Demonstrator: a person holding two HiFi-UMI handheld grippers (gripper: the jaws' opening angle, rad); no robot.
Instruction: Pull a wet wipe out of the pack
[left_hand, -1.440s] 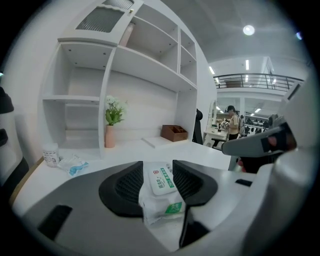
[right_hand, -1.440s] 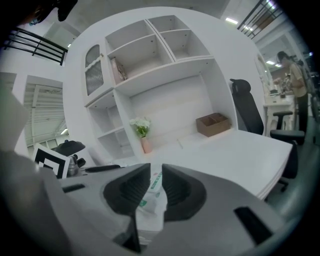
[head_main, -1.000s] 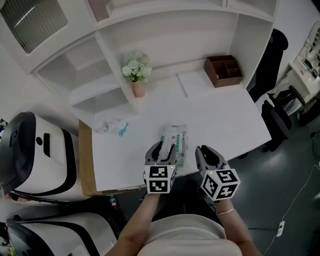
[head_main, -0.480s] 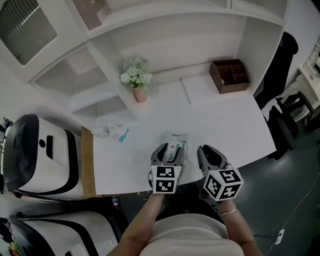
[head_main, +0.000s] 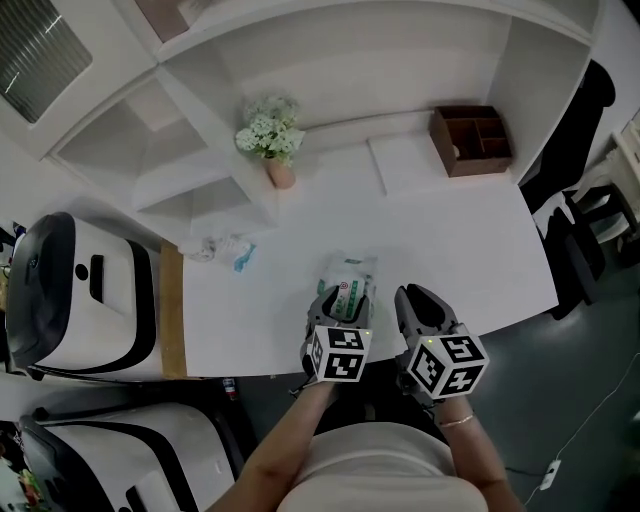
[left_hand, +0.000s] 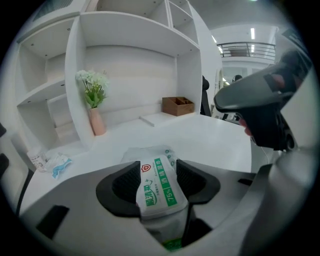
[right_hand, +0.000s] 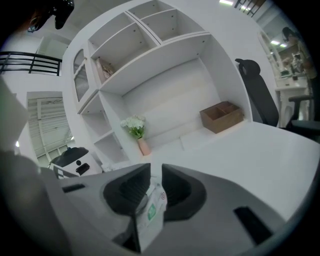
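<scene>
The wet wipe pack (head_main: 349, 284), white with a green label, lies on the white table (head_main: 470, 250) near its front edge. My left gripper (head_main: 338, 312) straddles its near end. In the left gripper view the pack (left_hand: 156, 192) sits between the two black pads and the jaws of my left gripper (left_hand: 158, 180) are opening wide. My right gripper (head_main: 413, 300) hovers to the right, apart from the pack. In the right gripper view my right gripper (right_hand: 155, 187) is shut on a small white piece with green and red print (right_hand: 151, 212); I cannot tell what it is.
A pink vase of white flowers (head_main: 272, 150) and a brown wooden box (head_main: 470, 140) stand at the back under the white shelves. A crumpled white and blue wrapper (head_main: 225, 250) lies at the table's left. White machines (head_main: 80, 300) stand left; a dark chair (head_main: 580, 140) stands right.
My left gripper has sunk toward the table with the pack between its jaws, and the jaws have spread. The right gripper has drifted a little, still shut.
</scene>
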